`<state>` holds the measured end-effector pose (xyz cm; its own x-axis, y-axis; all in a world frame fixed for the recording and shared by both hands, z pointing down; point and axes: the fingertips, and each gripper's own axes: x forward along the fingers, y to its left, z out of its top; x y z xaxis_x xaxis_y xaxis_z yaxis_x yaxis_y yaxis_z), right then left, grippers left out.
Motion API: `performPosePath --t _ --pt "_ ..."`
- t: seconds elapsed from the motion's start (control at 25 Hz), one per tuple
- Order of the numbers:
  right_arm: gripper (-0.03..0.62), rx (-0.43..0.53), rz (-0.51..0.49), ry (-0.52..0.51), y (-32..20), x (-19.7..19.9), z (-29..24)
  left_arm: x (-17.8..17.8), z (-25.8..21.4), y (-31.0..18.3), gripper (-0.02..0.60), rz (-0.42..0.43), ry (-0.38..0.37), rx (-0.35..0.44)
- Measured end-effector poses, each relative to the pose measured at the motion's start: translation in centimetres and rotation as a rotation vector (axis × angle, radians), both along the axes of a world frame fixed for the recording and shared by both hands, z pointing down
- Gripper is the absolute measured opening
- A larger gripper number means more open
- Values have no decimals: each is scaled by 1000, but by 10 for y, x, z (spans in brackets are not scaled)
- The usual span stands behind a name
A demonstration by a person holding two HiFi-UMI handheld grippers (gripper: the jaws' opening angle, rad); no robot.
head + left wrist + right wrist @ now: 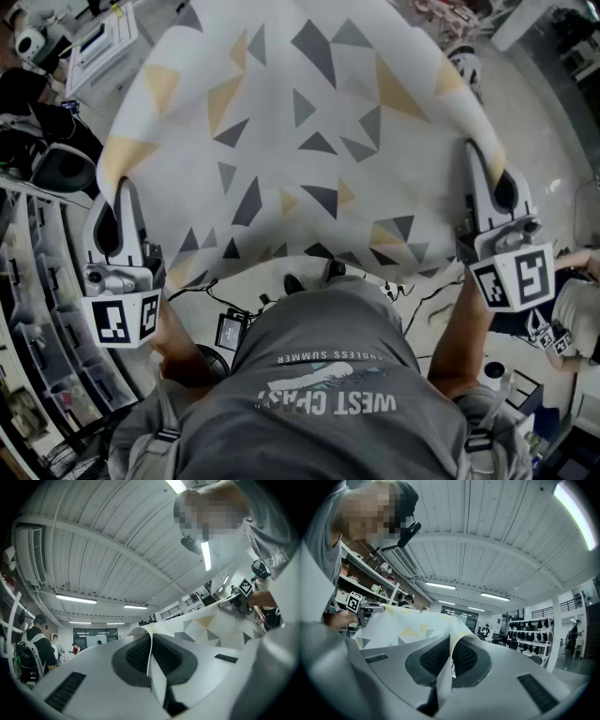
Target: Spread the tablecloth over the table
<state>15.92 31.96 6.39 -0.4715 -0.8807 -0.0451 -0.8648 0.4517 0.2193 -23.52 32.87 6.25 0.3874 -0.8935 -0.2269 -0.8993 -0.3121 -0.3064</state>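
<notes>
A white tablecloth (300, 141) printed with grey and yellow triangles billows in the air in front of me, filling the upper head view. My left gripper (114, 192) is shut on its near left edge; in the left gripper view the cloth edge (150, 653) runs pinched between the dark pads. My right gripper (480, 155) is shut on the near right edge, and the right gripper view shows the cloth (451, 660) clamped between its pads. Both grippers are held apart at about the same height. The table itself is hidden under the cloth.
Shelving racks (37, 309) with gear line the left side. Cables and a small device (230, 330) lie on the floor by my feet. White equipment (103, 42) stands at the far left. Another person's hand and a marker cube (562, 337) show at the right edge.
</notes>
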Motion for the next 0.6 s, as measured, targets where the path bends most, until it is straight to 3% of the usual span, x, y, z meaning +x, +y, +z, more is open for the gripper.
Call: performPosePath --t 0.32,0.6 --pt "12 1 5 -6 -3 4 1 2 -1 -2 0 6 -8 12" --pt "14 -28 3 -72 -18 22 16 6 8 -12 0 4 -35 -3"
